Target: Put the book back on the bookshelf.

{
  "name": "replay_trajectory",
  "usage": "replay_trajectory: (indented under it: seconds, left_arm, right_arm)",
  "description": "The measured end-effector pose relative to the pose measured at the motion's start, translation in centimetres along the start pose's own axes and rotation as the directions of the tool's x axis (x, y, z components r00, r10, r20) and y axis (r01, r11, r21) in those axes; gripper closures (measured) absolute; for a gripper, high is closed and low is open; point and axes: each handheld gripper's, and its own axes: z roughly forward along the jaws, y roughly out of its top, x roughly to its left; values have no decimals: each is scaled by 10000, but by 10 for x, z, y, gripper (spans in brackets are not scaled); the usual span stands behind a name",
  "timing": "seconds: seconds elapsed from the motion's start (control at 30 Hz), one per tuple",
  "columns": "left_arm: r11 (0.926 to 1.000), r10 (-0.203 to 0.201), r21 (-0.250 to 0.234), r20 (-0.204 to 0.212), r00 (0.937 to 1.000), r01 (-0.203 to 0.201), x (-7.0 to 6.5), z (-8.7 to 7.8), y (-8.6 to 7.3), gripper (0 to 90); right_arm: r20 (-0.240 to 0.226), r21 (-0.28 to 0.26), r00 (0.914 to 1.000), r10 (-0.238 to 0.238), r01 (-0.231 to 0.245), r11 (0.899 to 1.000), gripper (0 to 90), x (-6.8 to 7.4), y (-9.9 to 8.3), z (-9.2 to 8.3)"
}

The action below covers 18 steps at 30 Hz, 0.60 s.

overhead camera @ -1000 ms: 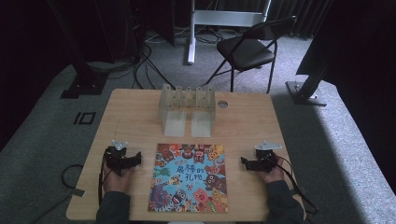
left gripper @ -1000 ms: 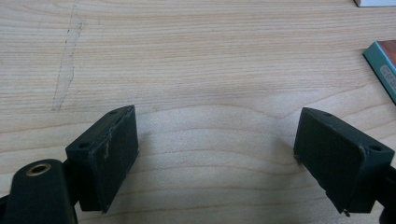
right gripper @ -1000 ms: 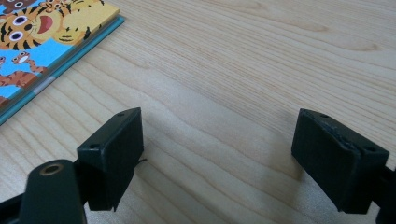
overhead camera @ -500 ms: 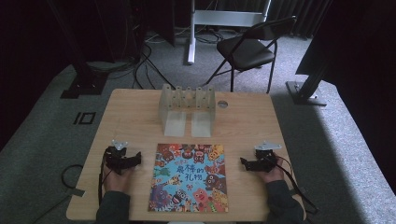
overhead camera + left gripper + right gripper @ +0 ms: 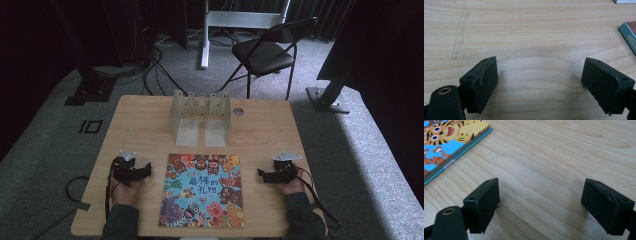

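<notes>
Picture book (image 5: 204, 190) lying flat on tabletop (image 5: 260, 135): thin, stiff-covered, probably light, glossy. Best pinched at an edge. Left tool (image 5: 145, 170) and right tool (image 5: 260, 173) resting alongside, jaws apart, empty.

Chinese title "最棒的礼物" on the picture book (image 5: 203, 191) cover

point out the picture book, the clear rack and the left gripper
picture book (image 5: 203, 190): high view, middle of its cover.
clear rack (image 5: 201, 117): high view, its front wall.
left gripper (image 5: 146, 170): high view, midway between its fingertips.
</notes>
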Motion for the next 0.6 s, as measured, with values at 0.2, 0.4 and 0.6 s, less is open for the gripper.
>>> replay_trajectory:
  seconds: [0.2, 0.4, 0.6]
  left_arm:
    - [10000, 11, -4, -7, 10000, -11, 0, 0, 0, 146]
    - [10000, 7, -3, 1, 10000, -7, 0, 0, 0, 146]
    - [10000, 5, -4, 2, 10000, -5, 0, 0, 0, 146]
  right_arm:
    - [59, -13, 10000, 57, -57, 10000, 197, -1, 1, -1]
    - [141, 38, 9999, -14, 13, 10000, 198, 0, 2, -4]
    - [200, -163, 9997, -171, 174, 9997, 198, 4, 9, -10]
